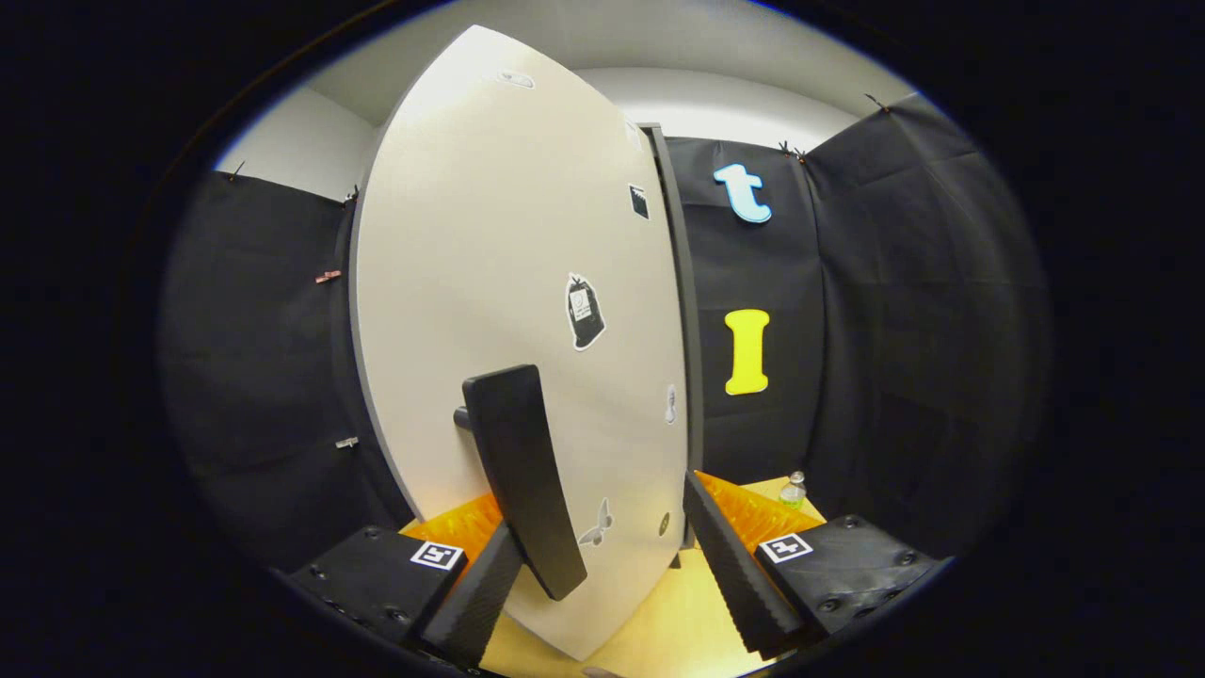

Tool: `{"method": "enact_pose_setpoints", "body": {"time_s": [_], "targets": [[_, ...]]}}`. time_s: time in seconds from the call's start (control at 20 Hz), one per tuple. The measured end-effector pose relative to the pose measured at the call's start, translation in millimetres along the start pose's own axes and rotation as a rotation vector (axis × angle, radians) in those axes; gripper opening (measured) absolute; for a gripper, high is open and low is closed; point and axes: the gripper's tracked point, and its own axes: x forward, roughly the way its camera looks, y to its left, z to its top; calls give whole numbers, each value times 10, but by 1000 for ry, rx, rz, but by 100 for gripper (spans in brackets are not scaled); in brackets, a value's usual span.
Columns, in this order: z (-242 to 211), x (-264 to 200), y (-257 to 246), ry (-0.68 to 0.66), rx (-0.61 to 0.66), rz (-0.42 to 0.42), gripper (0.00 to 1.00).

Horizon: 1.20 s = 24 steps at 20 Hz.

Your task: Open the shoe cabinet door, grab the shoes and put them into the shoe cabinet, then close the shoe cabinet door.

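The shoe cabinet's white door (490, 264) stands close in front of me, with several small stickers on it. Its long black handle (522, 480) sticks out from the door and slants down between my fingers, right next to the left fingertip (485, 584). My gripper (607, 574) is open. The right finger (734, 574) stays well apart from the handle. The door's grey side edge (682, 311) runs down just beyond the right finger. I cannot tell whether the door is ajar, and the cabinet's inside is hidden.
A small clear bottle (794, 490) stands on the light wooden surface (678, 612) beyond the right finger, near the booth's black cloth wall (894, 330). More black cloth hangs to the left of the door.
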Motion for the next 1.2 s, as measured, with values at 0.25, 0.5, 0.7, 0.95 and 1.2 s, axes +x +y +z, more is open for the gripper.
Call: {"method": "enact_pose_setpoints", "body": {"time_s": [0.25, 0.5, 0.7, 0.95, 1.2], "targets": [[24, 223, 288, -43, -49, -110, 98], [-12, 380, 577, -41, -16, -200, 98], [-61, 429, 884, -45, -66, -183, 98], [14, 404, 1228, -82, -56, -149, 99], [-7, 413, 1433, -92, -60, -130, 99]]}}
